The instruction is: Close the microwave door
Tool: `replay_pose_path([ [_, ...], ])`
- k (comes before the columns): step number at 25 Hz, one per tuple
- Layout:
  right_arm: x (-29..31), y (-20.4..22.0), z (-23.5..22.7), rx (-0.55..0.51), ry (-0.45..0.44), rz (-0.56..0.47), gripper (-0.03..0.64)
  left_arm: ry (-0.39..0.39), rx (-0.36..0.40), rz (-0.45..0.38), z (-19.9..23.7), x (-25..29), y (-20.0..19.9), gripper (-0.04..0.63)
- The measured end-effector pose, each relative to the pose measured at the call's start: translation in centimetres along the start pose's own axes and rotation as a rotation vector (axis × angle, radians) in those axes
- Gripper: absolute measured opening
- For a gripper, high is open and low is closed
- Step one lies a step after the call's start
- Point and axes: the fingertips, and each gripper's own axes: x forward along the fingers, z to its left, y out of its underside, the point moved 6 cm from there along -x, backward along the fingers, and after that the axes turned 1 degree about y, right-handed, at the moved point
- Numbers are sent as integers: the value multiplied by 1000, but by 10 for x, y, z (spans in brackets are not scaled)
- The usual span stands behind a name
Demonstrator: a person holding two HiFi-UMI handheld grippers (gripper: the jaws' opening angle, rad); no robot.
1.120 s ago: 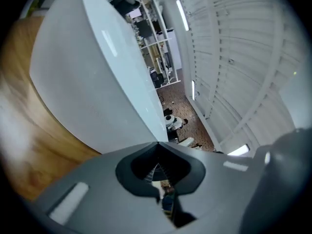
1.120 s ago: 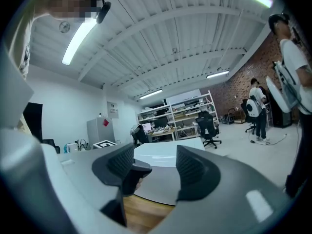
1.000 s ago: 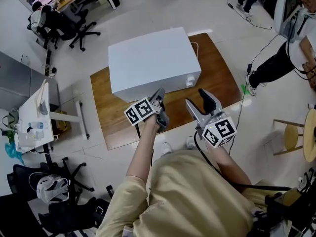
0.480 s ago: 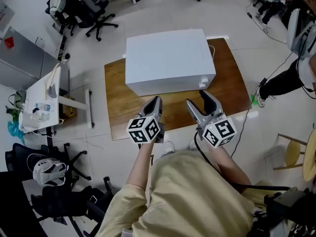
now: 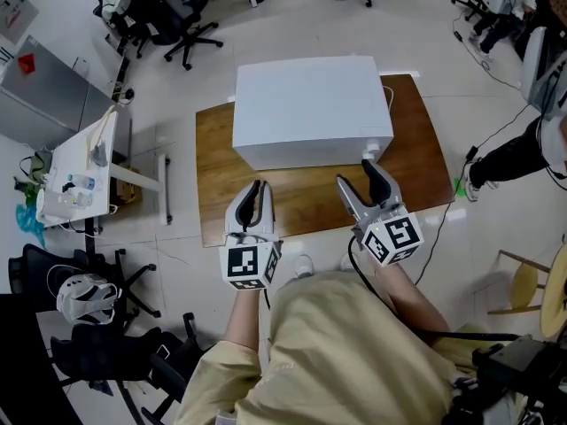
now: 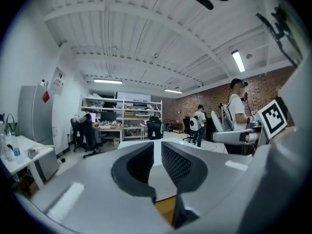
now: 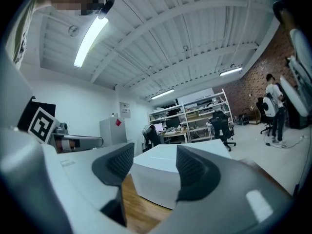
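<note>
The white microwave (image 5: 306, 104) sits on a low wooden table (image 5: 213, 193), and I see no door standing out from it. My left gripper (image 5: 257, 187) hovers over the table's near edge, just short of the microwave's front left. Its jaws are opening, a narrow slit apart, with nothing between them. My right gripper (image 5: 356, 175) hangs near the front right corner, jaws apart and empty. In the right gripper view the microwave (image 7: 161, 174) shows between the jaws of the right gripper (image 7: 153, 162). In the left gripper view, the left gripper (image 6: 157, 152) points level.
A white desk (image 5: 75, 180) with bottles stands left of the table. Office chairs (image 5: 168, 25) fill the far left, and a chair with a helmet (image 5: 84, 299) is at the lower left. A person's leg (image 5: 518, 153) and a stool (image 5: 532, 282) are on the right.
My left gripper has drawn back from the microwave, risen and rolled, so its marker cube now faces up. Its jaws show a slit. The right gripper has hardly moved.
</note>
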Motion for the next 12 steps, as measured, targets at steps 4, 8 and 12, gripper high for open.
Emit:
replay_pose_path([
  [4,-4,-6,7,0,11,-24,261,-43,54,-65,4,-21,-15,90],
  [8,-6,-8,4,4,21,-18,261,-94,62,-84,6,-28,-22,168],
  [12,-12,-19,0,-66,127,-62,262,-114,35,-83,17,-21,-12,304],
])
